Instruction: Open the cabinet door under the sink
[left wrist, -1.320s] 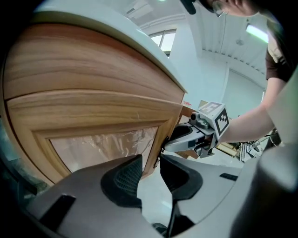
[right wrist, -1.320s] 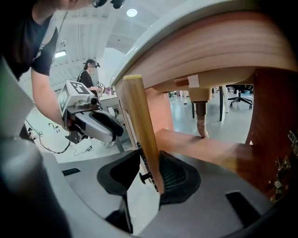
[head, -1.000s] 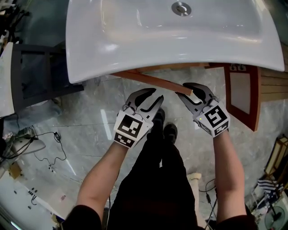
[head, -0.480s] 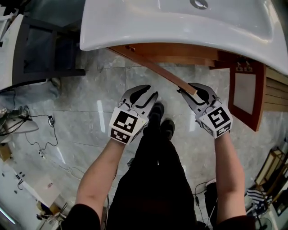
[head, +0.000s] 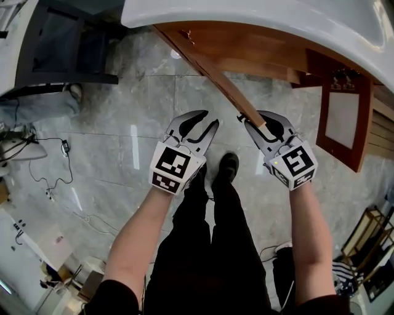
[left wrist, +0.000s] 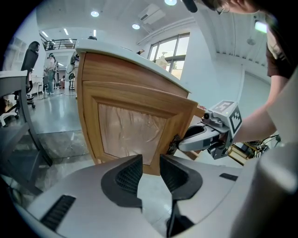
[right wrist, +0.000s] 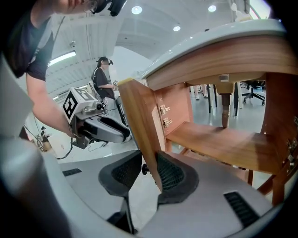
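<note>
The wooden cabinet door under the white sink stands swung out from the cabinet, hinged at its left. My right gripper is shut on the door's free edge. In the right gripper view the door runs between the pads at my right gripper, with its small dark knob there too. The cabinet's inner shelf shows behind the door. My left gripper hangs open and empty in front of the door panel, to the left of the right one.
A red-brown framed panel stands at the cabinet's right. A dark frame sits at the far left, with cables on the marble floor. My own legs and shoe are below the grippers. A person stands far off.
The door has swung further out from the cabinet with my right gripper on its edge. Both grippers have drawn back from the cabinet, and the sink has slid toward the top of the head view.
</note>
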`<state>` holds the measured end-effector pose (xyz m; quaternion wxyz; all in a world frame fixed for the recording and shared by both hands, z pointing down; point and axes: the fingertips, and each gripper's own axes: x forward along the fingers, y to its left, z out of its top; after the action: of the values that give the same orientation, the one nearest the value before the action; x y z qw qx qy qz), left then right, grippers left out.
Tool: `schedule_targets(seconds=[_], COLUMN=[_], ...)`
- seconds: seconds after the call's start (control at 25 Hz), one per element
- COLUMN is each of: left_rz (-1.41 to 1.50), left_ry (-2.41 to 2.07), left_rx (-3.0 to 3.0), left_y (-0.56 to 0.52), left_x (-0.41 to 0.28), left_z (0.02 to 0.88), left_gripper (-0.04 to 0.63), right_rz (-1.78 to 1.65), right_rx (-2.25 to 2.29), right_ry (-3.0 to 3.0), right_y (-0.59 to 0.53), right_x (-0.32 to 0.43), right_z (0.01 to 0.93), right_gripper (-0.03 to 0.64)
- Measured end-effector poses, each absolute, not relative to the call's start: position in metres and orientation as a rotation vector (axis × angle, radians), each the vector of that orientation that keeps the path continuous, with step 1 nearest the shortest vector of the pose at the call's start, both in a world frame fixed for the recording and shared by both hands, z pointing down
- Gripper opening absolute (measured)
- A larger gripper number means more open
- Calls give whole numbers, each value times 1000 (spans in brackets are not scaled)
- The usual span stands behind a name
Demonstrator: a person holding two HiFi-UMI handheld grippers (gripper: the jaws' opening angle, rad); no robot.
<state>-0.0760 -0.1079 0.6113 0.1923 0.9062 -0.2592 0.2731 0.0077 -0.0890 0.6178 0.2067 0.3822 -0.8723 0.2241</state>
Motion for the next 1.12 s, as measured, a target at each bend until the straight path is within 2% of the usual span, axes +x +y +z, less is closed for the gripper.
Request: schedule_targets(seconds=[0.4, 0.76, 0.92, 0.96, 1.12], left_rz=[798, 769, 770, 772, 751], left_ry=[-769, -828, -841, -847, -886], left_rx=[2503, 2484, 2503, 2507, 2492], left_y=[-80, -68, -69, -69, -66], left_x=[-155, -216, -244, -251, -275], left_z=[619, 619, 608, 604, 583], left_gripper=[127, 127, 129, 127, 127], right_rz=[693, 761, 819, 848, 895], right_rx=[1111, 1053, 1125, 1184, 1288], right_ry=[-2411, -2450, -2468, -2455, -2429], right_y=[-56, -42, -55, -61, -71], right_x=[-56, -145, -176, -177, -172], right_z=[621, 622, 615, 612, 594], right_gripper=[117, 118, 86, 18, 12])
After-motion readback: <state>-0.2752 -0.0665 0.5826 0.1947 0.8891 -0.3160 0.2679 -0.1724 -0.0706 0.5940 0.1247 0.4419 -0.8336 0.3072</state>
